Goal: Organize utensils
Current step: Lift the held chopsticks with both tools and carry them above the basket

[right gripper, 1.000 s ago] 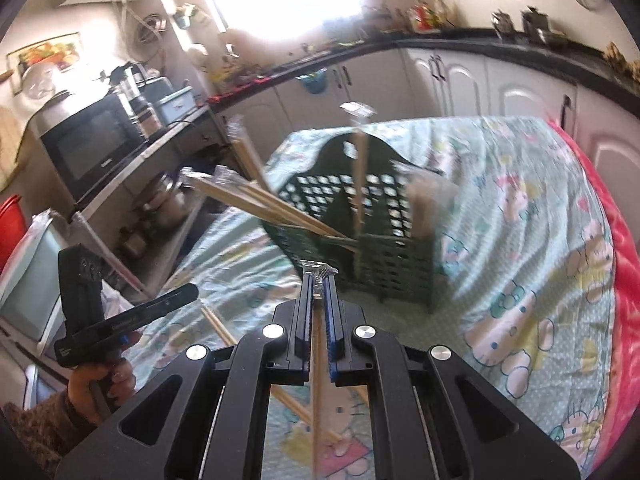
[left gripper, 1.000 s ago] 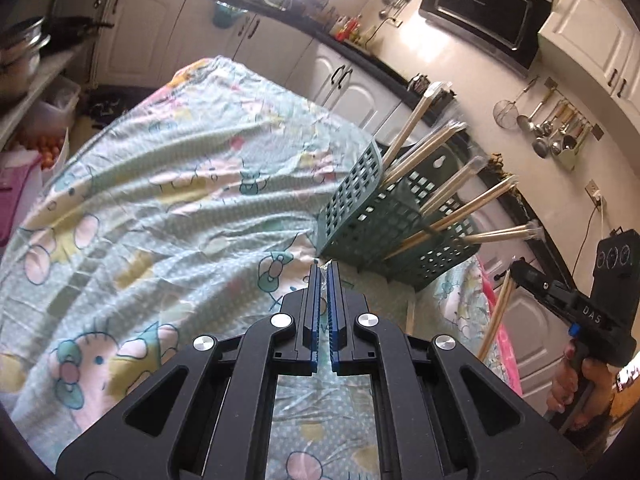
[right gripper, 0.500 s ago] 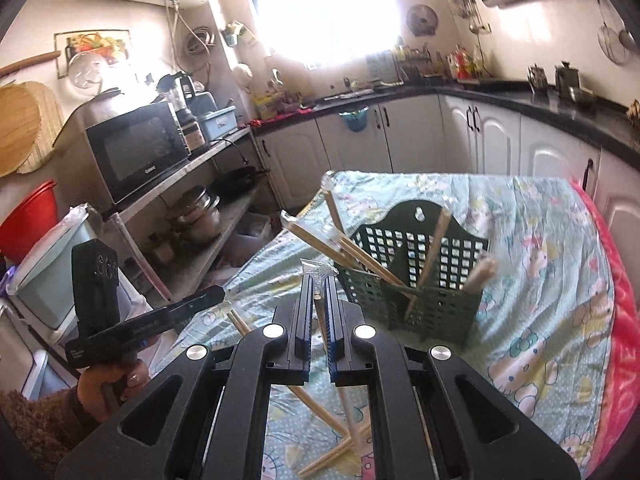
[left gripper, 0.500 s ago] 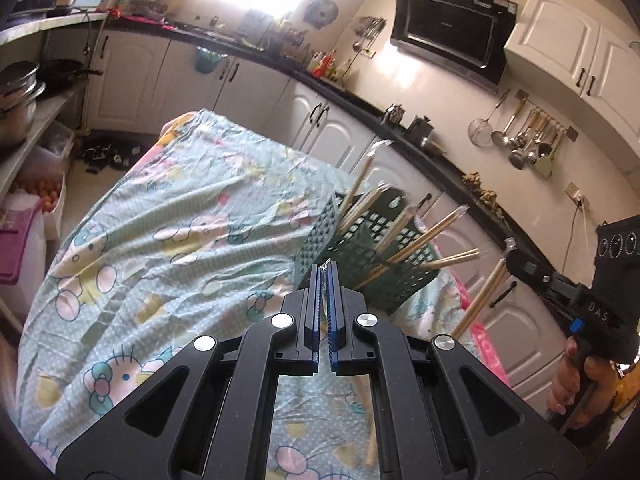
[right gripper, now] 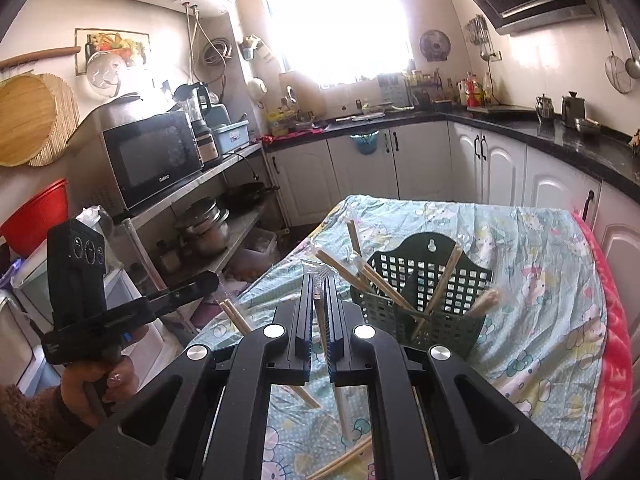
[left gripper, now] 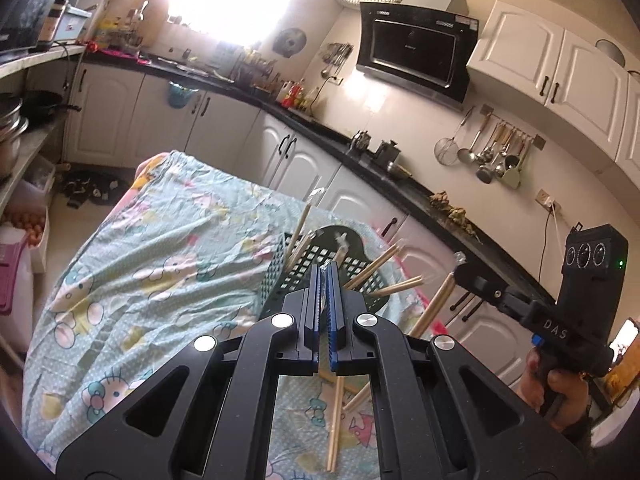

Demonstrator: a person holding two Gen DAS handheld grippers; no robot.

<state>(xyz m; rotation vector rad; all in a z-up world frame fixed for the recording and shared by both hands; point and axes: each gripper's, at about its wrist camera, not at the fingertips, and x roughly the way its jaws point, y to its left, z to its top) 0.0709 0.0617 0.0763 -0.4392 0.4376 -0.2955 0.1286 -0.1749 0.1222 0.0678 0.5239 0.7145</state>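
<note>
Black microwave [right gripper: 154, 158] on a metal shelf at nine o'clock, red basin [right gripper: 38, 214] just left of it. Range hood [left gripper: 414, 58] at one o'clock, ladles [left gripper: 490, 152] hanging at three. Cartoon-print cloth [left gripper: 160, 248] covering the bench.

Left wrist view: from above the near table edge, facing down over the pale-blue cartoon-print tablecloth [left gripper: 160, 248] toward the far right counter. Right wrist view: same height, facing far left toward the shelves. Shared: the dark-green perforated plastic utensil basket [left gripper: 320, 258] [right gripper: 432, 280], near in both.
</note>
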